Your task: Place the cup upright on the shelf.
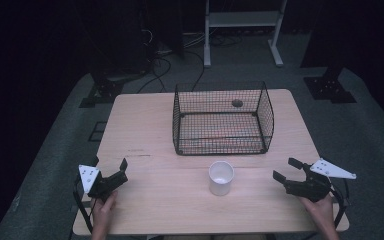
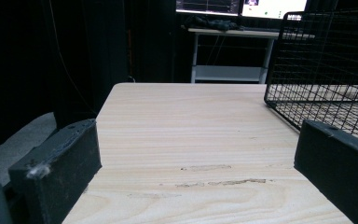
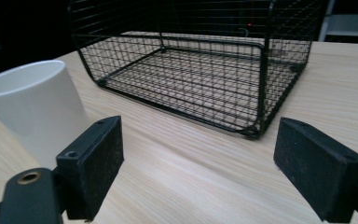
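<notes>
The white cup (image 1: 221, 177) is standing left of the right gripper (image 1: 287, 170), whose jaws are gaping wide, holding nothing.

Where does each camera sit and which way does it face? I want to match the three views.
High view: above the person's side, looking forward and down on the table; both hands, left claw, right claw.
Left gripper view: on the left claw, low over the wood, facing the basket.
Right gripper view: on the right claw, facing basket and white cup.
All three share the basket; high and right views share the cup.
</notes>
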